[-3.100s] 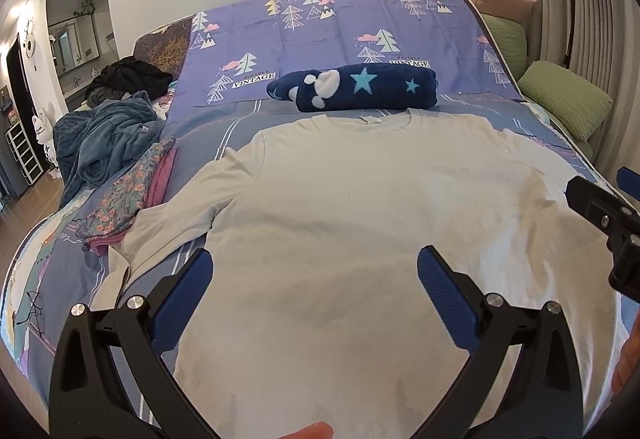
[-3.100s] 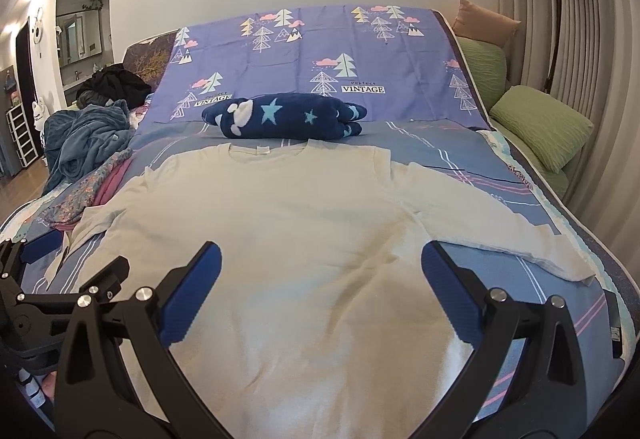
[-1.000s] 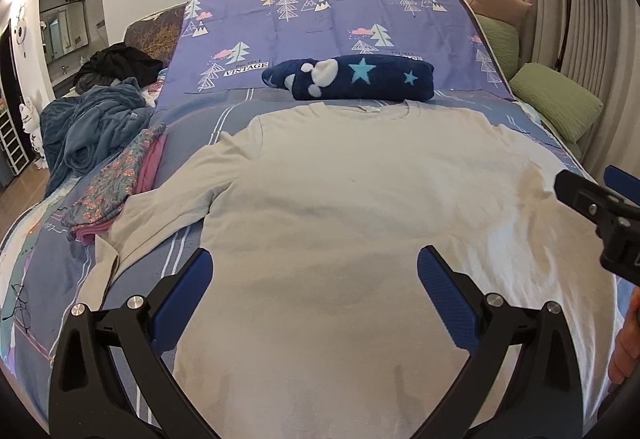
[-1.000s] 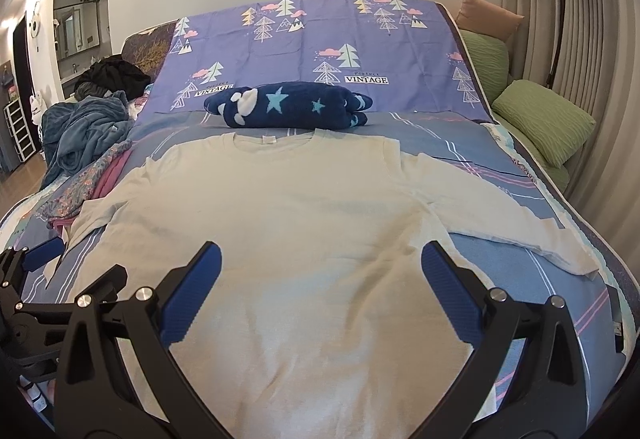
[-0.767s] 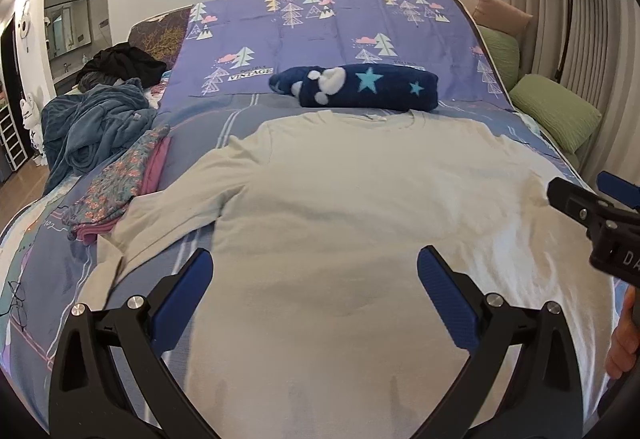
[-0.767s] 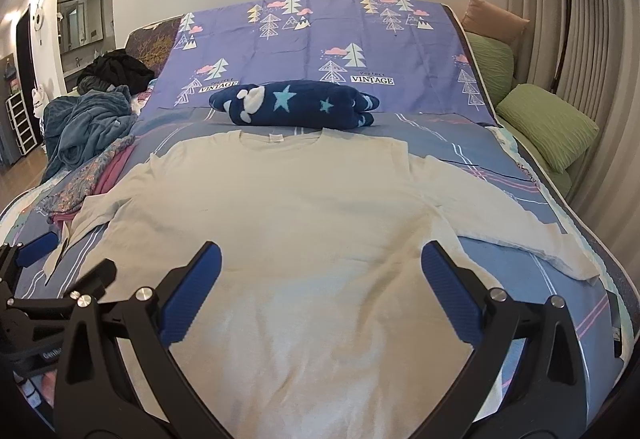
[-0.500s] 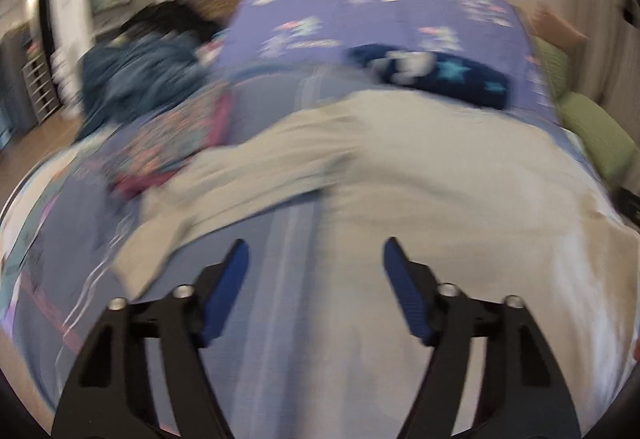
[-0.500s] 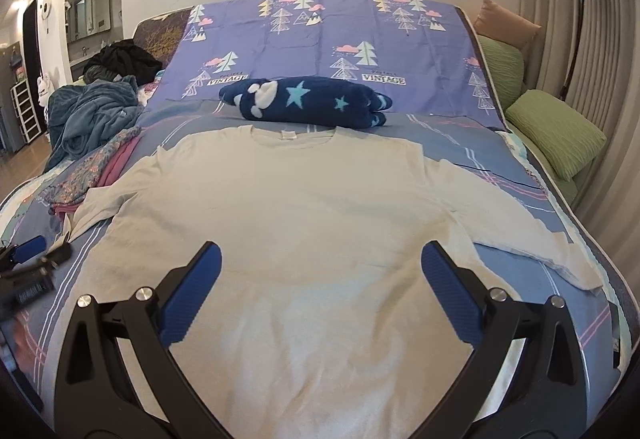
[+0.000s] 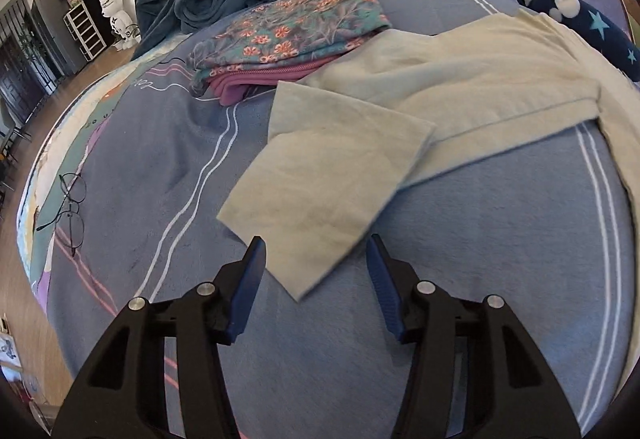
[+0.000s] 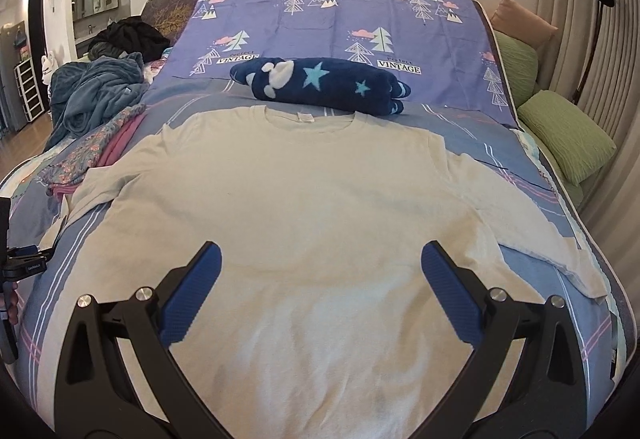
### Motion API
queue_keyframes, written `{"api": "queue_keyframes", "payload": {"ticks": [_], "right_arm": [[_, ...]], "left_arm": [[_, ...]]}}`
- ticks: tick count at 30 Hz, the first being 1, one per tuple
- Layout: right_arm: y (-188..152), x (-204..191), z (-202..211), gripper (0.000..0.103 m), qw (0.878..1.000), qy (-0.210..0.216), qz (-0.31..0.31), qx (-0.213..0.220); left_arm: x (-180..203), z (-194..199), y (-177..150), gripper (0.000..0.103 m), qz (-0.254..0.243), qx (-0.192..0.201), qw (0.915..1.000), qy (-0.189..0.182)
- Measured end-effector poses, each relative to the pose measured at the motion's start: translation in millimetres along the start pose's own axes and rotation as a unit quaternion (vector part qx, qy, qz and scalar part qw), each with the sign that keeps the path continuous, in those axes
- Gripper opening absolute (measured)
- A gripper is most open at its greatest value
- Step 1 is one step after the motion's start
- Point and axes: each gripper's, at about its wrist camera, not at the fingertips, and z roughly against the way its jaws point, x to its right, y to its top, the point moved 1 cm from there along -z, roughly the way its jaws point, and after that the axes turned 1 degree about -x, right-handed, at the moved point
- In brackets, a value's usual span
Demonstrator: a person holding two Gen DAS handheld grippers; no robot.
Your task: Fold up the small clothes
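Presently: cream long-sleeved shirt [image 10: 312,207], soft knit, lying flat and face-up on the bed [image 9: 480,239], no fold made yet; both sleeves and body remain. Left hand-held gripper [image 9: 316,267] has just been narrowing, jaws straddling the squared cuff [image 9: 316,207], unpinched. Right hand-held gripper [image 10: 320,279] spread wide, empty, over the torso. Bedcover fleecy, striped.

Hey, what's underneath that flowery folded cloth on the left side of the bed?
Under the floral cloth a pink garment sticks out along its near edge, both lying on the blue bedspread. How far the pink piece runs beneath is covered.
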Motion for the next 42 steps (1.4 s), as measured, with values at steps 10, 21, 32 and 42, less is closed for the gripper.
{"api": "queue_keyframes", "payload": {"ticks": [10, 21, 32, 42], "right_arm": [[3, 5, -5, 0.101, 1.0, 0.002, -0.005, -0.009], [21, -25, -5, 0.101, 0.991, 0.128, 0.007, -0.038], [18, -41, -43, 0.073, 0.941, 0.275, -0.068, -0.187], [2, -72, -74, 0.066, 0.835, 0.409, -0.192, -0.315]], "left_arm": [[13, 31, 12, 0.003, 0.018, 0.011, 0.9944, -0.103], [140, 134, 16, 0.003, -0.105, 0.1, 0.9521, -0.269], [189, 126, -14, 0.003, -0.144, 0.053, 0.9401, -0.304], [176, 136, -16, 0.003, -0.128, 0.062, 0.941, -0.307]]}}
